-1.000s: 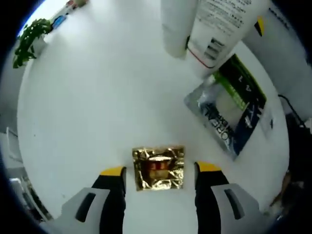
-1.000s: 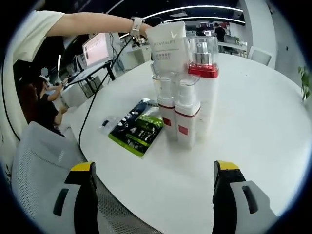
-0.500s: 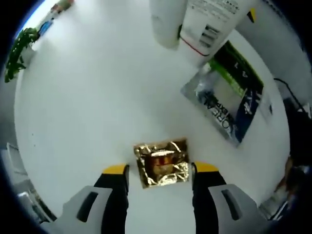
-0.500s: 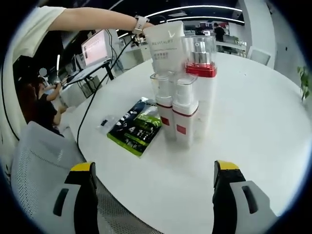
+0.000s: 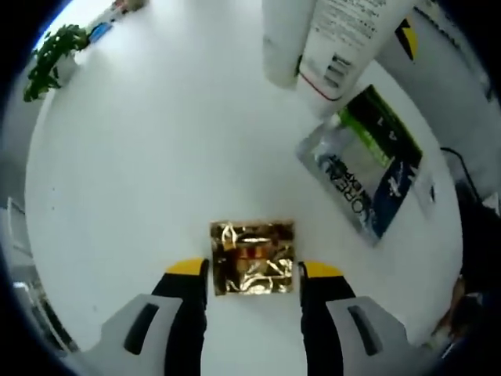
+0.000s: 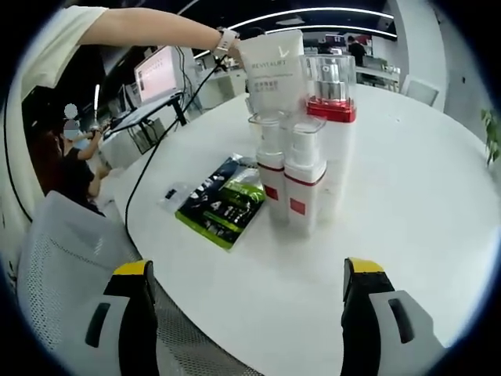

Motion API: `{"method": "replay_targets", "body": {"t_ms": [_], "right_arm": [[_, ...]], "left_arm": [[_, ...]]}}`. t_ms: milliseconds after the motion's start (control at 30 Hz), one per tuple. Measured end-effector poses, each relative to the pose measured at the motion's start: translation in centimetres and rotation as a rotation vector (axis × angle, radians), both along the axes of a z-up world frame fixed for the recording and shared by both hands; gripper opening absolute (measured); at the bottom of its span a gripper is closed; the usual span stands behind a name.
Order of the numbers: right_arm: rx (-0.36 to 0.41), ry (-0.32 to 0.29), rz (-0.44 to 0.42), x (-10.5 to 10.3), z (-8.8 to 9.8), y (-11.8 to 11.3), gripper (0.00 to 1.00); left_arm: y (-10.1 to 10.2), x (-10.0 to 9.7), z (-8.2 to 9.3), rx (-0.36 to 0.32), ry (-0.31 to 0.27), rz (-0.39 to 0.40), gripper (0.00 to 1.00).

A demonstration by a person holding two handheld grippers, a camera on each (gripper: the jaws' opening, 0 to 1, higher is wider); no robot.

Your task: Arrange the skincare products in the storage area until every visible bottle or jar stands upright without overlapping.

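Observation:
A square gold foil pack [image 5: 252,258] with a red label lies flat on the white table [image 5: 141,172]. My left gripper [image 5: 254,274] straddles its near half, open, with the jaws almost touching its sides. Up the table stand a white tube [image 5: 352,39] and a white bottle [image 5: 286,43]. In the right gripper view the white tube [image 6: 275,74], two small pump bottles with red bands [image 6: 304,184], and a taller bottle with a red collar [image 6: 330,106] stand upright in a tight group. My right gripper [image 6: 246,313] is open near the table edge, holding nothing.
A dark and green sachet [image 6: 227,202] lies flat left of the bottles; the same sachet [image 5: 368,176] shows right of the gold pack. A person's arm [image 6: 141,35] reaches over. A mesh chair [image 6: 70,258] sits off the edge. A plant [image 5: 51,59] is far off.
The left jaws have narrowed around the gold pack and moved further along it. The right gripper has stayed put apart from a slight view shift.

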State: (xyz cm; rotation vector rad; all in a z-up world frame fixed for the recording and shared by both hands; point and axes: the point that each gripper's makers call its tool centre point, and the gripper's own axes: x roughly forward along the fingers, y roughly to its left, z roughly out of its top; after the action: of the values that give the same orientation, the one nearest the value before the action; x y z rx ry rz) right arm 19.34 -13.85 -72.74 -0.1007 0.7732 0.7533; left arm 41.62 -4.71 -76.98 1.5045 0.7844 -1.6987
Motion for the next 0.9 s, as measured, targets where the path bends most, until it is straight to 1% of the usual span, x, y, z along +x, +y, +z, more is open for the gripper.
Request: {"method": "replay_targets", "body": {"t_ms": [67, 133, 200, 300, 400, 600, 667, 833, 900], "right_arm": [[-0.001, 0.001, 0.003, 0.0, 0.0, 0.0, 1.00], [-0.002, -0.002, 0.001, 0.0, 0.0, 0.0, 1.00], [-0.003, -0.008, -0.005, 0.1, 0.0, -0.1, 1.00], [-0.010, -0.012, -0.013, 0.2, 0.0, -0.4, 1.00], [-0.017, -0.016, -0.016, 0.3, 0.0, -0.5, 1.00], [-0.021, -0.018, -0.012, 0.3, 0.0, -0.4, 1.00], [-0.026, -0.022, -0.014, 0.4, 0.0, -0.5, 1.00], [-0.029, -0.029, -0.022, 0.5, 0.1, -0.7, 1.00], [-0.033, -0.031, -0.017, 0.4, 0.1, -0.7, 1.00]], "left_arm": [[0.0, 0.1, 0.0, 0.015, -0.009, -0.045, 0.40], [0.1, 0.4, -0.1, 0.022, -0.013, -0.043, 0.41], [0.5, 1.3, -0.3, 0.019, -0.009, -0.062, 0.41], [0.6, 1.4, -0.2, 0.005, 0.000, -0.048, 0.40], [0.5, 1.1, -0.1, -0.002, 0.005, -0.033, 0.34], [0.7, 0.8, -0.1, 0.010, -0.004, -0.019, 0.33], [0.9, 1.3, -0.3, 0.010, -0.004, -0.019, 0.32], [1.2, 1.4, -0.3, 0.003, -0.020, 0.006, 0.31], [1.5, 1.7, -0.3, 0.009, -0.029, 0.041, 0.31]]}}
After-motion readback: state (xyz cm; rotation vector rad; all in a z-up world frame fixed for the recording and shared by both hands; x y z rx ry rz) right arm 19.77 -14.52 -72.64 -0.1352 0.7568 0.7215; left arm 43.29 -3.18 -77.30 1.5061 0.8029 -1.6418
